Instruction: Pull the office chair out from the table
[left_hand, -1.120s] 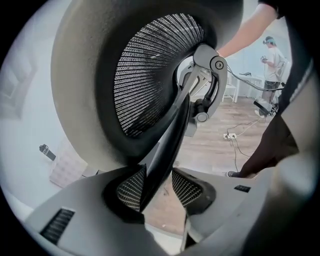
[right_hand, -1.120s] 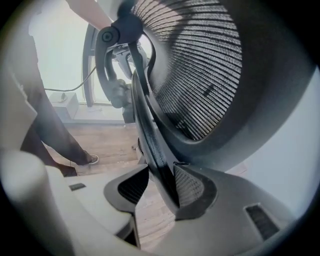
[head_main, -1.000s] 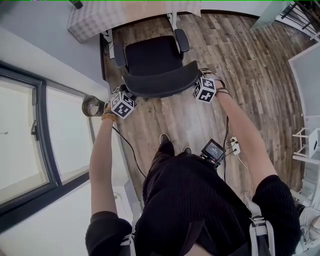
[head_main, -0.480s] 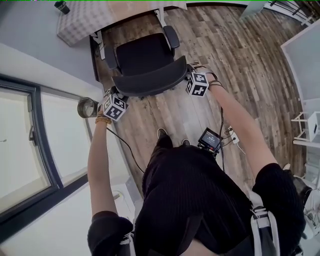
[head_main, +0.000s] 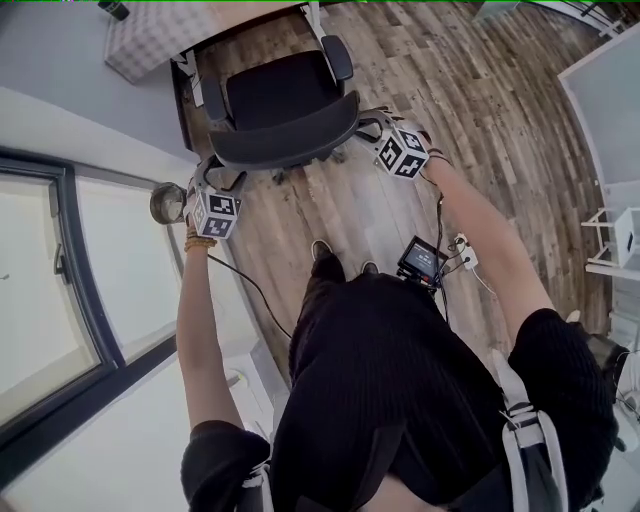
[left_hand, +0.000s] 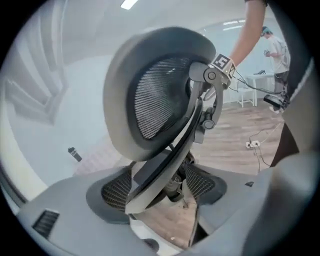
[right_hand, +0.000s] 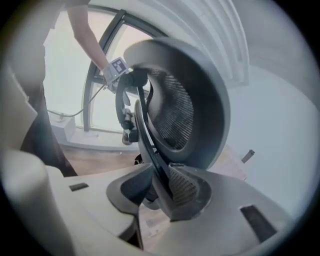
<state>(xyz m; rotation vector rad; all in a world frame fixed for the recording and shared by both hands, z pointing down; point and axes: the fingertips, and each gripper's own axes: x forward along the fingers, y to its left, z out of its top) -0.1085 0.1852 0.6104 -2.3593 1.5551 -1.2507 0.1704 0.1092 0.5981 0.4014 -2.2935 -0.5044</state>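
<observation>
Chair (head_main: 280, 100): it is standing on the wood floor (head_main: 480, 110) just beside the table (head_main: 150, 45). Its seat front is facing the table and its mesh backrest is turning away from the table, toward you.

Left gripper (left_hand: 162, 194): you are holding it at the left end of the backrest, on the side away from the table. Its fingers have just been opening and are now standing spread wide. The backrest's frame strut is passing between them, and neither pad is pressing on it.

Right gripper (right_hand: 160, 197): you are holding it at the right end of the backrest, also on the side away from the table. Its fingers have just been closing and are pinching the dark edge of the backrest frame.

Bin (head_main: 167, 203): it is sitting against the wall, farther from the table than the backrest is, close by your left gripper.

Power strip (head_main: 462, 252): it is lying on the floor, well apart from the table, near your shoes.

Window (head_main: 60, 290): it is running along the wall on your left, well apart from the table.
</observation>
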